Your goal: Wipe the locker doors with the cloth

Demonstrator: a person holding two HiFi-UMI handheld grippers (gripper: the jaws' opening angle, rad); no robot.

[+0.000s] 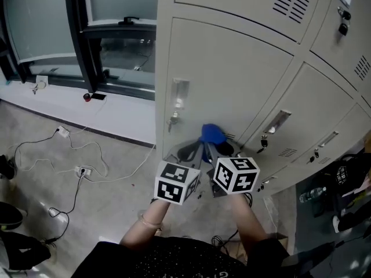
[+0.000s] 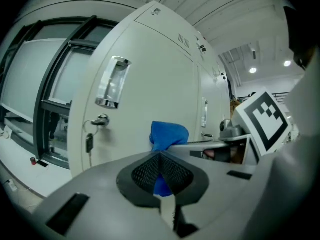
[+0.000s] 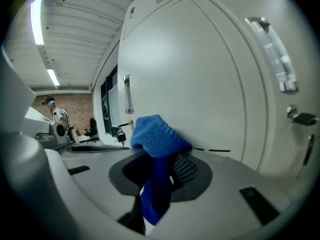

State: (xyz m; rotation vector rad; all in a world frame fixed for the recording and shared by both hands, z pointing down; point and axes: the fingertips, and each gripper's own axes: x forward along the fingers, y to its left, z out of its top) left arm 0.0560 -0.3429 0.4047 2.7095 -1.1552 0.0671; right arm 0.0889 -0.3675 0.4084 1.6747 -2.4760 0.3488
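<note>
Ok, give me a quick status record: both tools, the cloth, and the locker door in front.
left tool: jaws closed, pinching the blue knitted cloth
right tool: jaws closed on the same cloth
cloth: bunched, shared by both tools, low in front of the door
door: beige metal locker door, shut, key hanging in its lock
contact: cloth close to the door; touching cannot be confirmed

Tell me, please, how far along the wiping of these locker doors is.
Done: the blue cloth is gripped, both the right gripper and the left gripper shut on it. In hand: it is held at the lower part of one locker door. Left: apparently the neighbouring doors; no marks show which have been wiped.
</note>
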